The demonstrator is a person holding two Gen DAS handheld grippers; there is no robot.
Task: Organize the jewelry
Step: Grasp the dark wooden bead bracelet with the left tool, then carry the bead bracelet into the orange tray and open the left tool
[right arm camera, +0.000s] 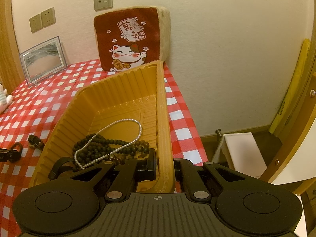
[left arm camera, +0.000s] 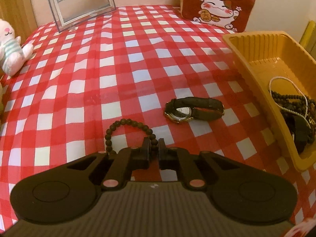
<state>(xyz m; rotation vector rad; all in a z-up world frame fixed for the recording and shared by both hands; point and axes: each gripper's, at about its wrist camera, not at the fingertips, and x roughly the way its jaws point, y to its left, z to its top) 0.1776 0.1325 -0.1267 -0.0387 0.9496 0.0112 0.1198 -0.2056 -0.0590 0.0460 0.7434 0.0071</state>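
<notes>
My left gripper (left arm camera: 154, 145) is shut on a dark bead bracelet (left arm camera: 122, 127) that lies on the red checked tablecloth (left arm camera: 118, 59). A black-strap watch (left arm camera: 194, 109) with a gold case lies just ahead to the right. The yellow plastic tray (left arm camera: 254, 63) stands at the right with dark beads inside. My right gripper (right arm camera: 165, 165) is shut on the tray's right wall (right arm camera: 165, 130), one finger inside and one outside. In the tray lie a white pearl necklace (right arm camera: 118, 126), dark bead strands (right arm camera: 98, 148) and a black strap (right arm camera: 59, 165). The watch (right arm camera: 35, 141) also shows left of the tray.
A clear picture frame (left arm camera: 81, 2) stands at the back left, a plush toy (left arm camera: 9, 45) at the left edge, a lucky-cat cushion (left arm camera: 219, 2) against the back wall. The table's right edge (right arm camera: 189, 122) drops to the floor, where a white stool (right arm camera: 241, 154) stands.
</notes>
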